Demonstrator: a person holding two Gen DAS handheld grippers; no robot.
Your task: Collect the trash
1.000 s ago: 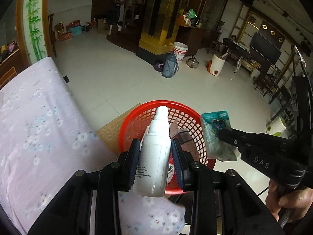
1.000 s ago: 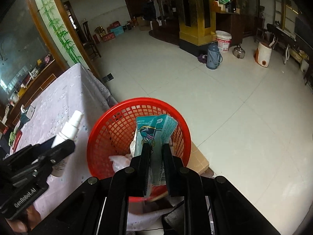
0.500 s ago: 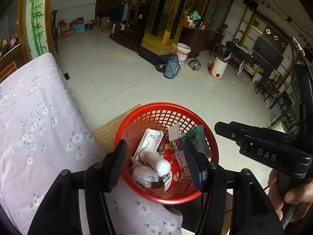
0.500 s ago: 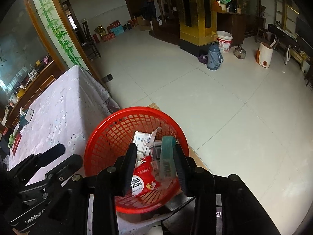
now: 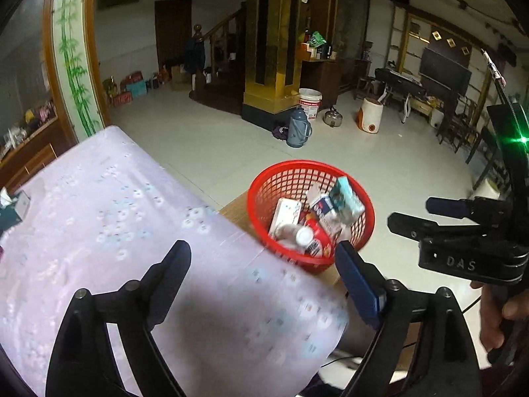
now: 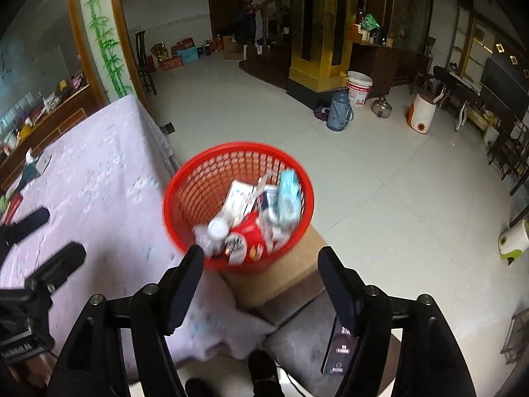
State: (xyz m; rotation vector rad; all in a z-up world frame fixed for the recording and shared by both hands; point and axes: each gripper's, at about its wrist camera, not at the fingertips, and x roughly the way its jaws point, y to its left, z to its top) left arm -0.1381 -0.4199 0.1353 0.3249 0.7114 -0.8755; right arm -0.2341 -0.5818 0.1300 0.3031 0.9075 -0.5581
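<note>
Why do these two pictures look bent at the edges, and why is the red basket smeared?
Both views come through fisheye lenses, so walls curve and corners go black. In the right wrist view the red basket is streaked by motion blur; the far room stays sharper. In the left wrist view the flowered tablecloth blurs near the lens, and a green light flares on the right gripper.

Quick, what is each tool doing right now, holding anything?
Left tool: open, holding nothing.
Right tool: open, holding nothing.
</note>
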